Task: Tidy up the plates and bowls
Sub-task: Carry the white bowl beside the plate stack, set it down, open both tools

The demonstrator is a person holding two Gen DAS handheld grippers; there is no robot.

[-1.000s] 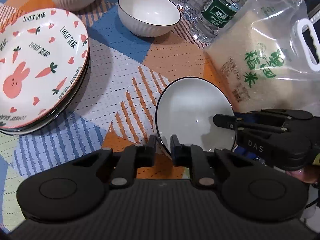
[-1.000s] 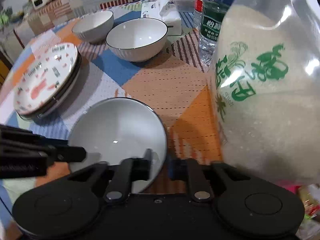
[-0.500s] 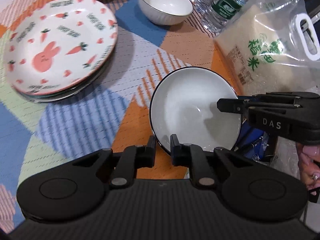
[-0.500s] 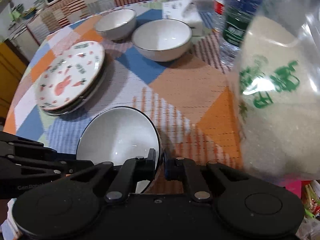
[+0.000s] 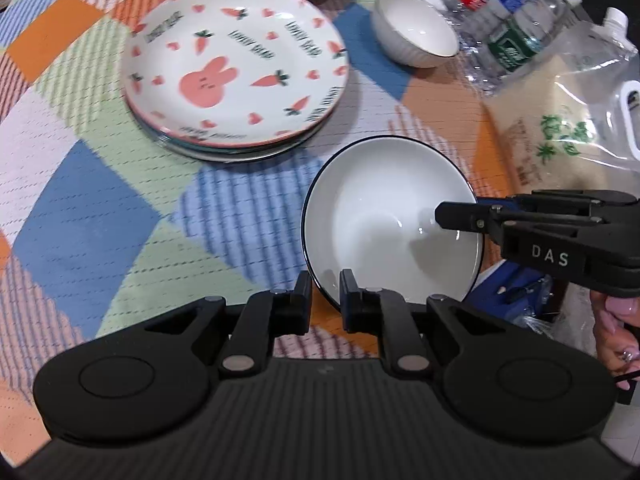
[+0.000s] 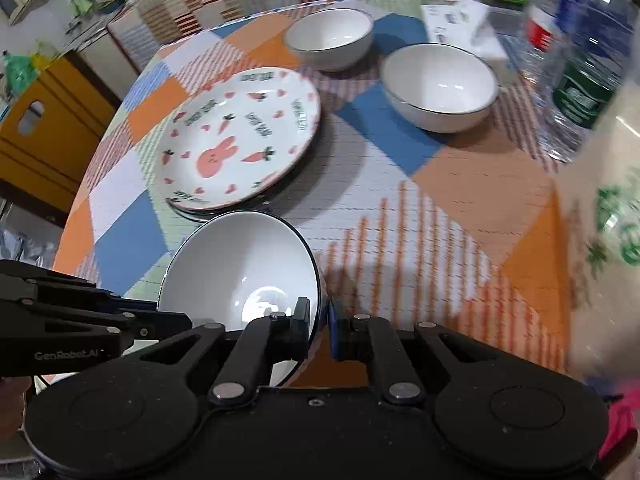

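Left to right across the table (image 6: 460, 184), which is covered in a patchwork cloth. A stack of plates (image 5: 236, 68), topped by a rabbit-and-carrot pattern, sits left of centre. Just right of and nearer than the stack is a white bowl with a dark rim (image 5: 392, 224), tilted and raised off the cloth. The left gripper (image 5: 325, 294) has its jaws clamped on the bowl's near rim, one finger inside, one outside. The right gripper (image 6: 319, 326) grips the opposite rim the same way. Beyond lie two more white bowls: a far bowl (image 6: 330, 38) and a near bowl (image 6: 438, 86), apart from each other. Furthest right stand water bottles (image 5: 508, 20) and a clear bag of rice (image 5: 568, 128).
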